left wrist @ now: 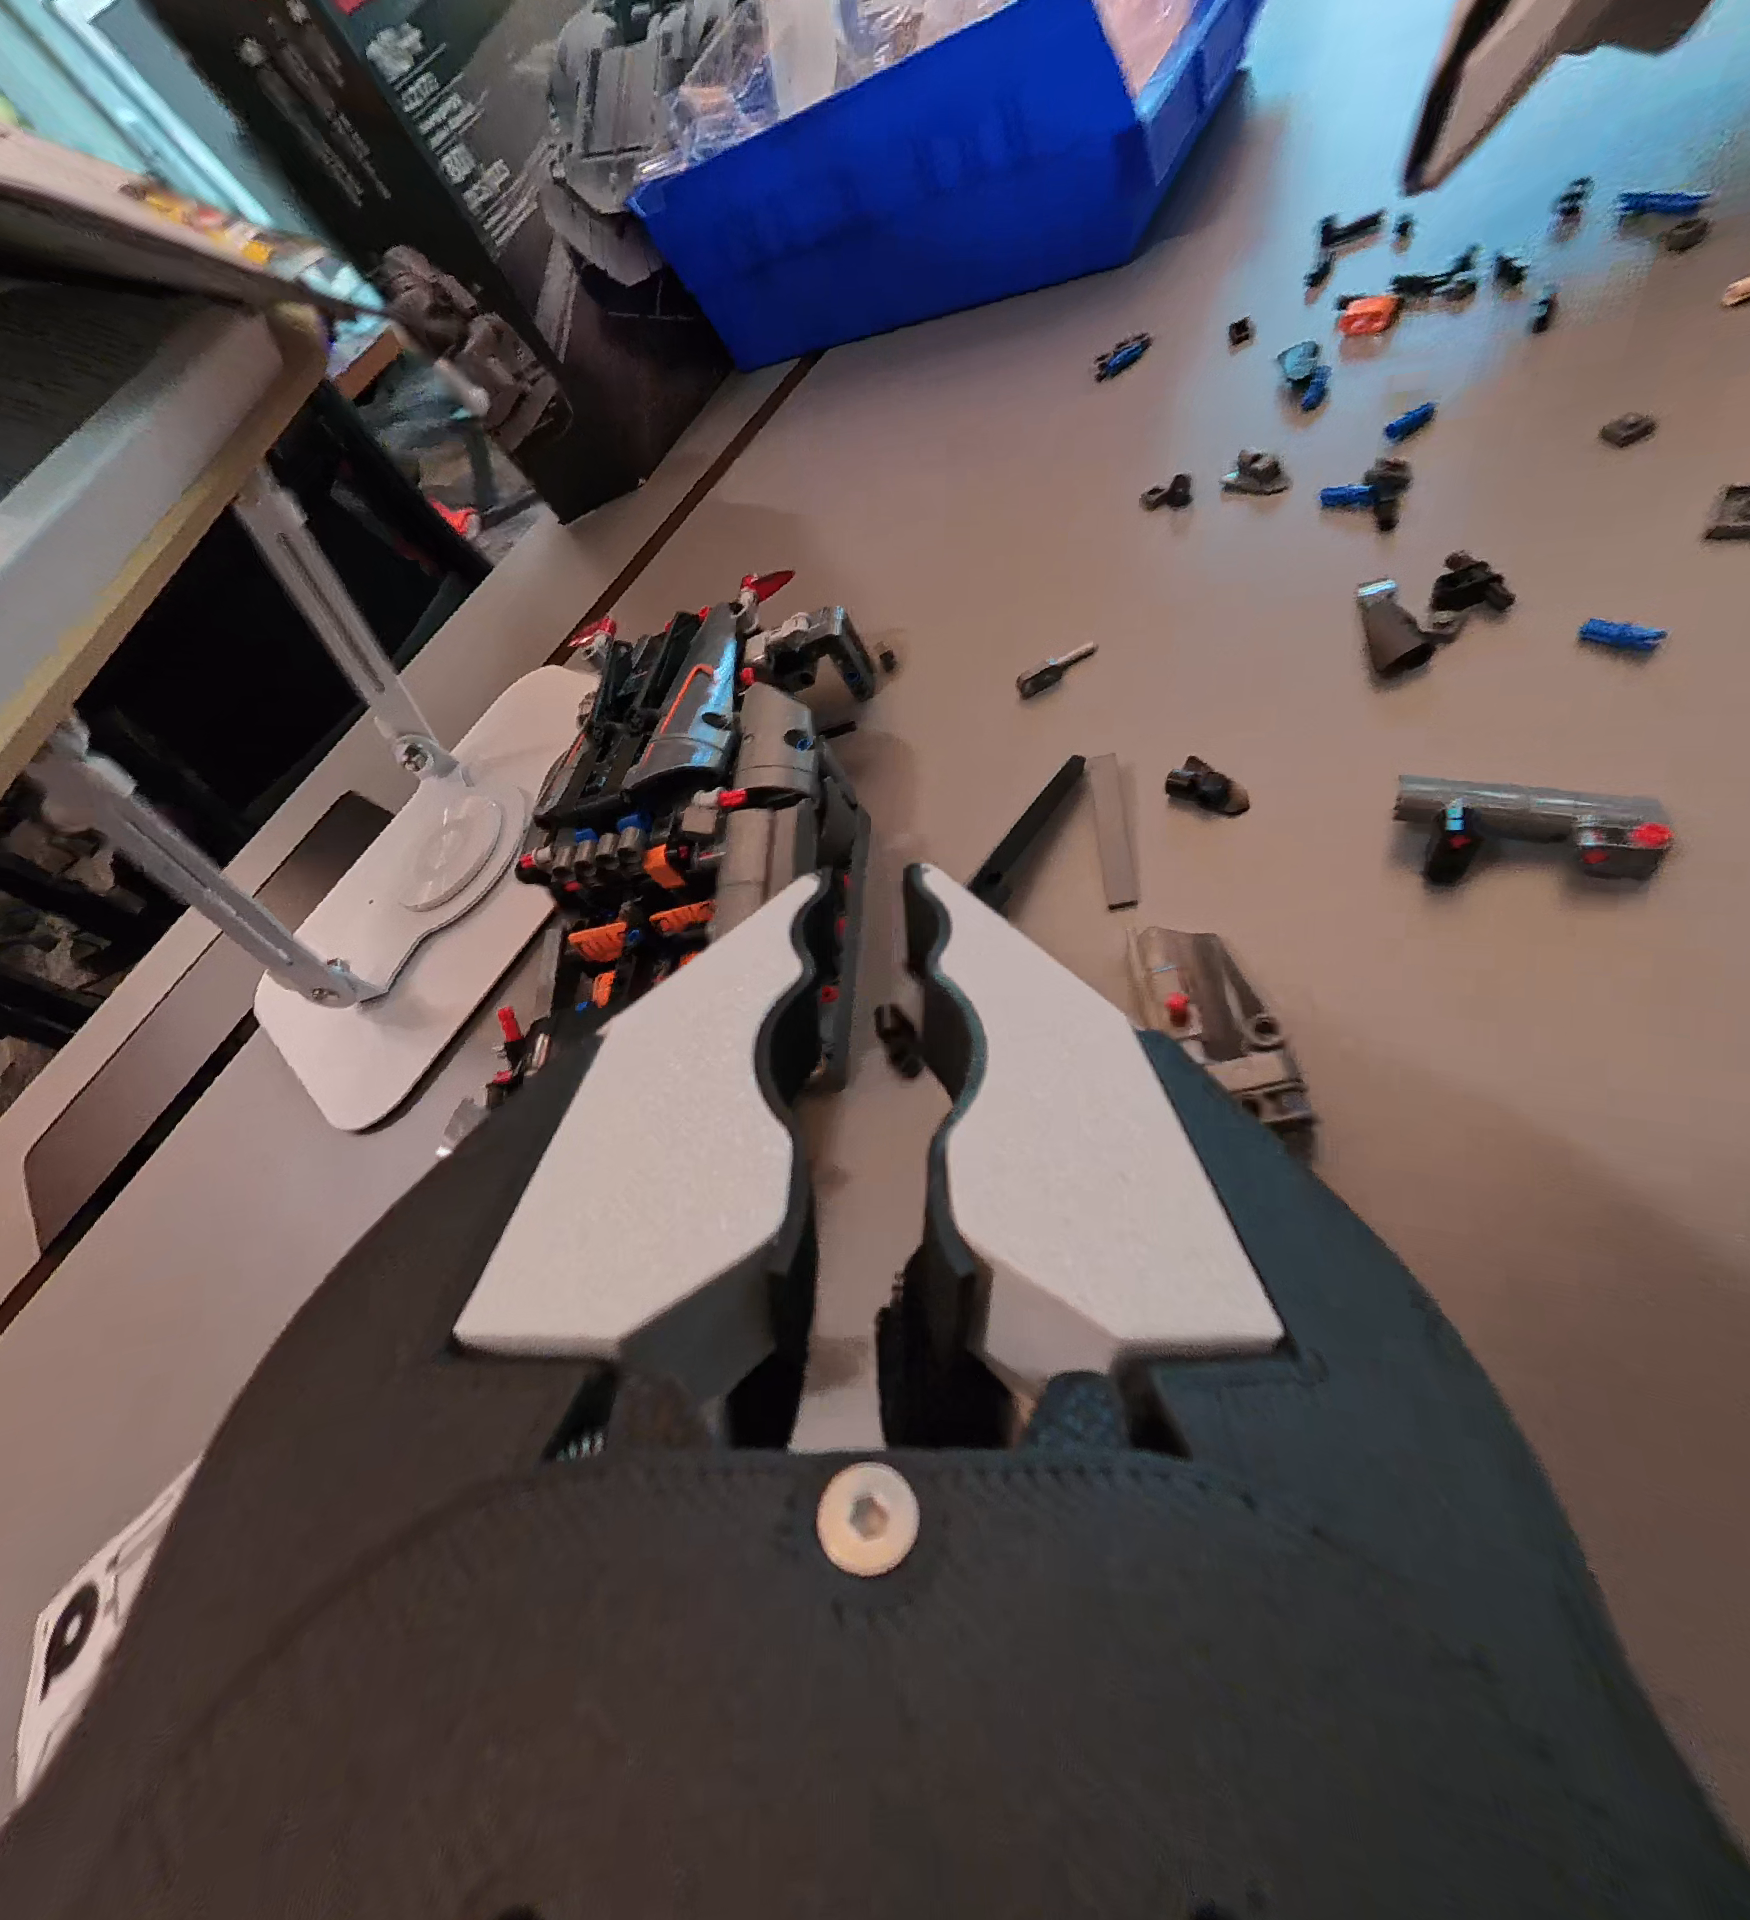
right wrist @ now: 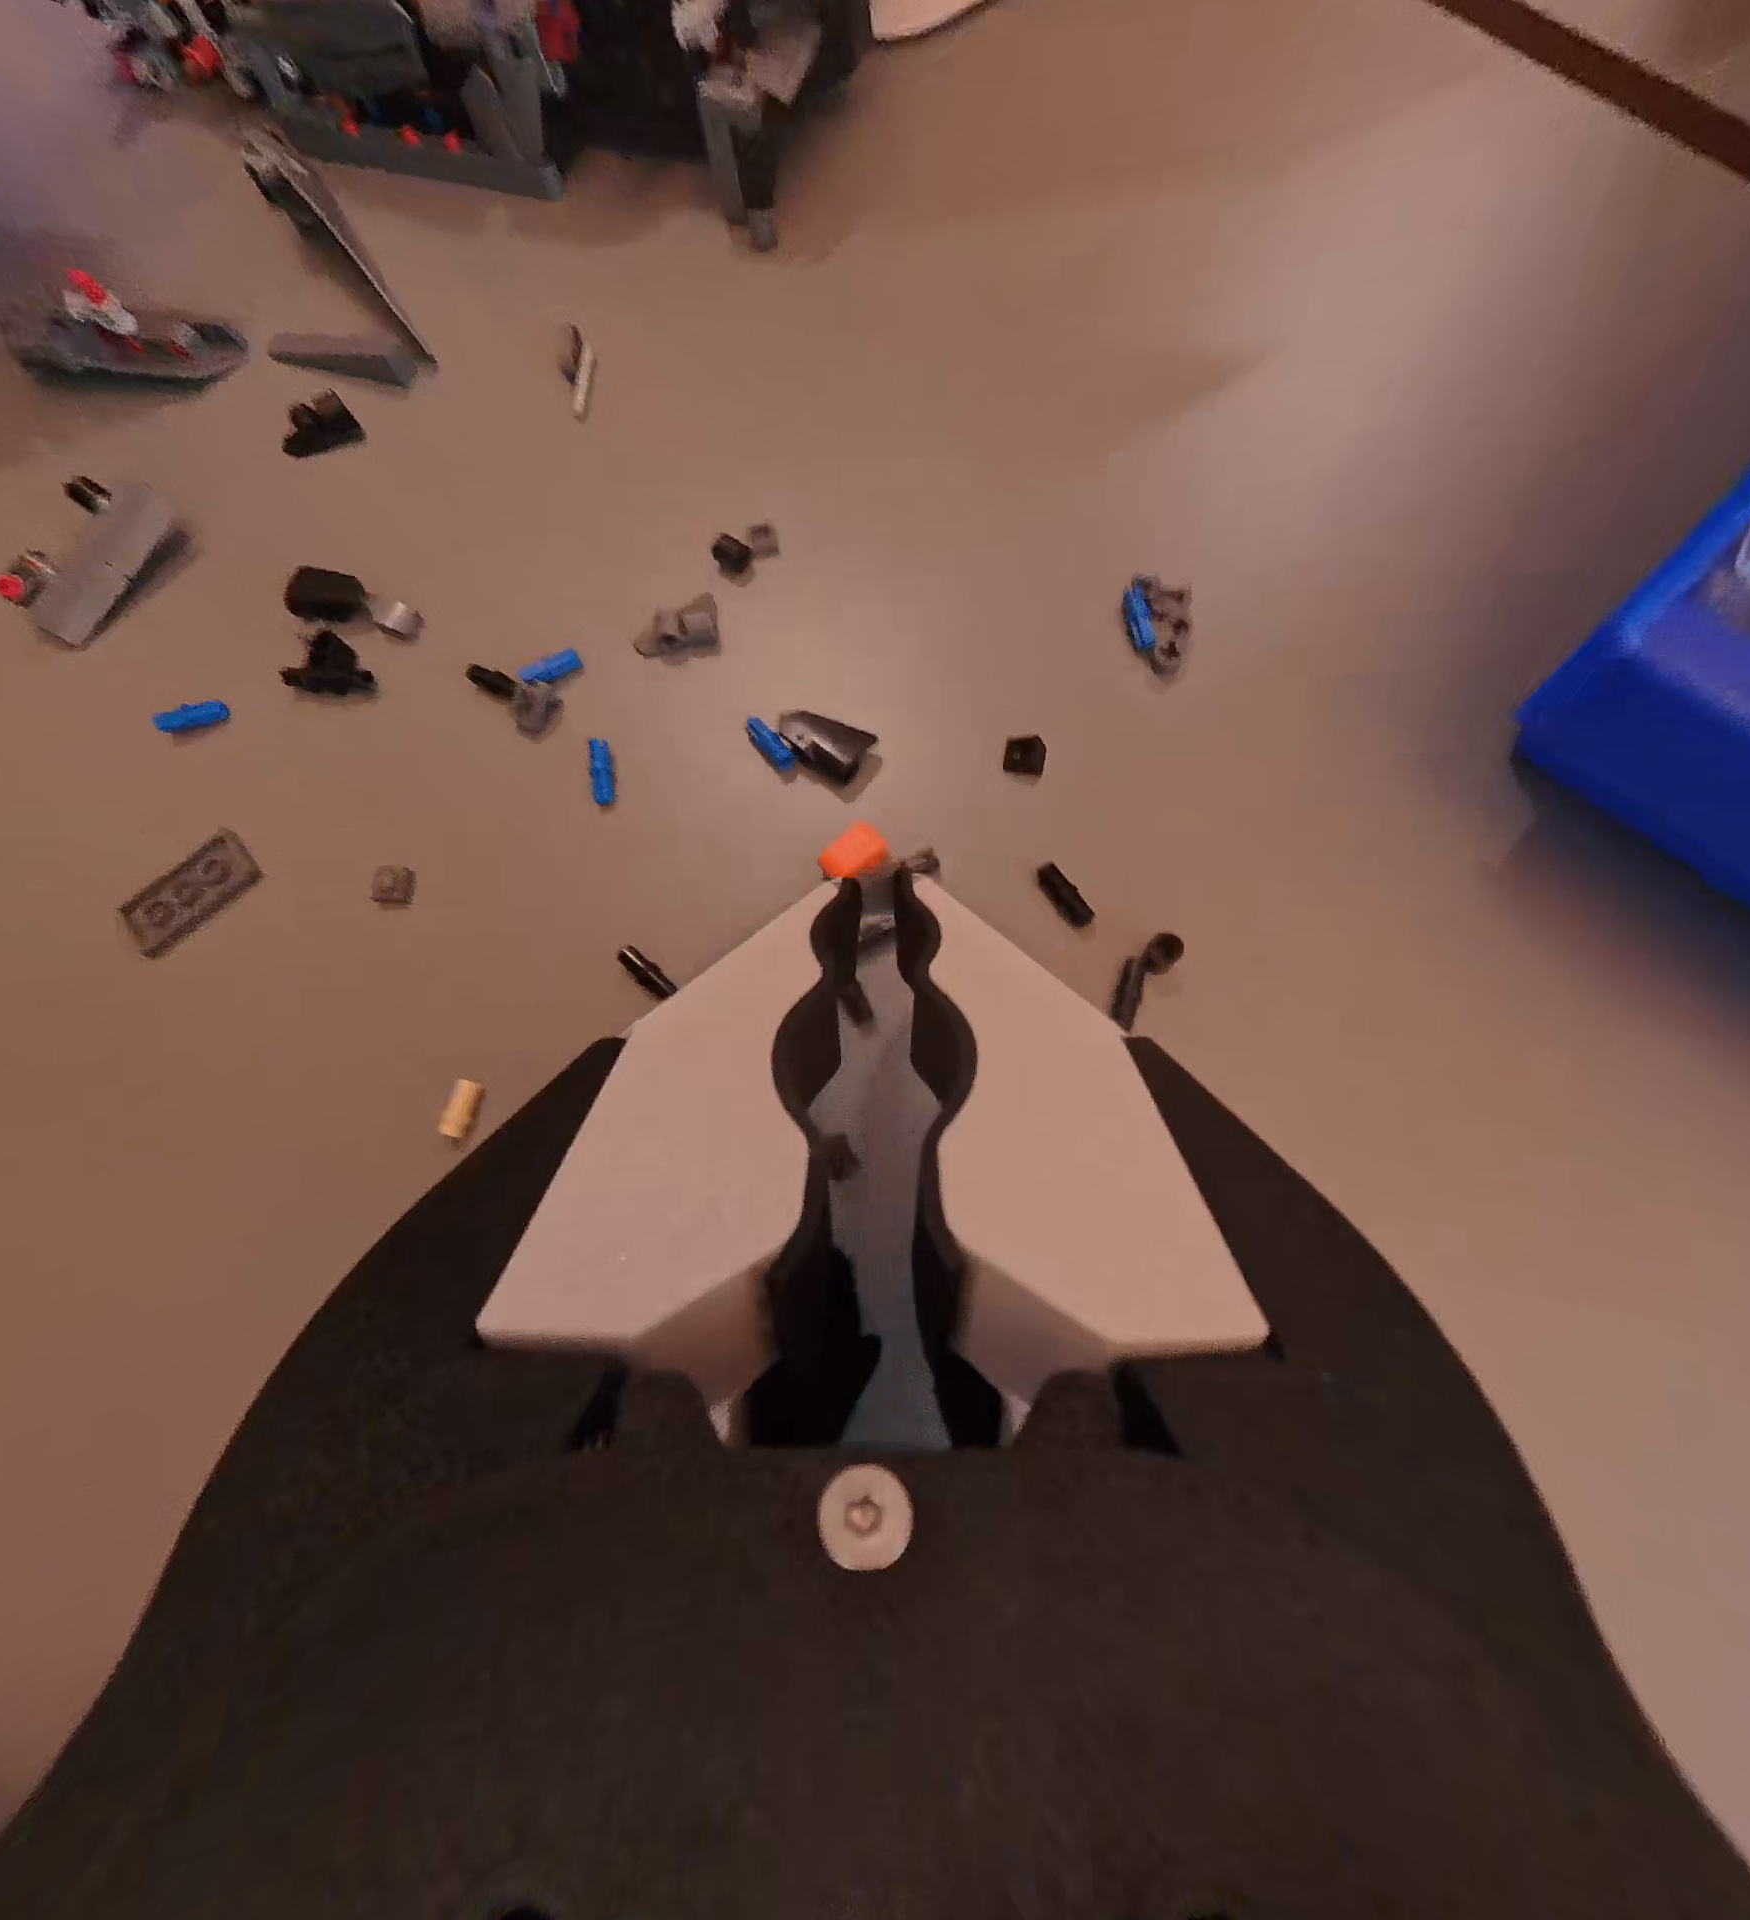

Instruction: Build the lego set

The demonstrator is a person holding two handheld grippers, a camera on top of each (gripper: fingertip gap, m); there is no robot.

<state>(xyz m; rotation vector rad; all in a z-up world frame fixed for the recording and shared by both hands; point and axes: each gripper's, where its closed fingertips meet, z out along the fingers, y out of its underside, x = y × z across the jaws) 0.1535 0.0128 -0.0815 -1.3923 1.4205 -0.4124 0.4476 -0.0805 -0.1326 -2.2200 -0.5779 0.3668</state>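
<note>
Right hand-held gripper [right wrist: 876,888] points down at the scattered loose pieces on the worktop [right wrist: 1214,468], its fingers drawn close with only a narrow gap, the tips just at a small orange brick [right wrist: 853,850] and a small dark piece [right wrist: 876,925] that sits in that gap. Whether the tips already pinch the dark piece I cannot tell; motion blur hides contact.

Left hand-held gripper [left wrist: 866,894] hovers with its fingers spread and nothing between them, right over the near end of the half-built model [left wrist: 684,769], which lies centre-left in the left wrist view beside a white stand base [left wrist: 383,997].

Judging by this, the step is picking the next small part. The next move calls for a firm, square pinch on one piece alone, without nudging the orange brick.
</note>
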